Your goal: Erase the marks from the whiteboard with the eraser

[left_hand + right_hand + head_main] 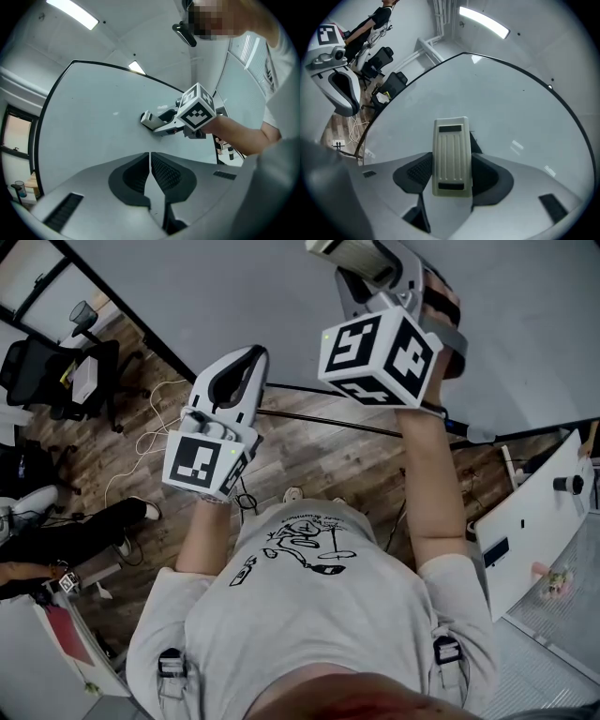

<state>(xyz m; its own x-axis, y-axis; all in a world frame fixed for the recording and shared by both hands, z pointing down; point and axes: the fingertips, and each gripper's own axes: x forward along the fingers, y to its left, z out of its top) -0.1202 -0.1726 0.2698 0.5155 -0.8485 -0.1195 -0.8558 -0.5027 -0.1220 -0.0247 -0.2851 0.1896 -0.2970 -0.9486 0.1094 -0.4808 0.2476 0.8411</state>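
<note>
Cream plastic eraser point(451, 157) sits pinched between the right gripper's point(452, 165) fingers point(417, 172), facing the whiteboard point(501, 103), where I can make out no marks. The left gripper point(150, 169) hangs back, fingers pressed together on nothing. Risk: a tilted eraser could skate on 1 edge and twist loose.

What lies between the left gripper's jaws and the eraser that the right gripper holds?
Nothing. The left gripper view shows only bare whiteboard, with no marks, between the shut left gripper and the eraser.
</note>
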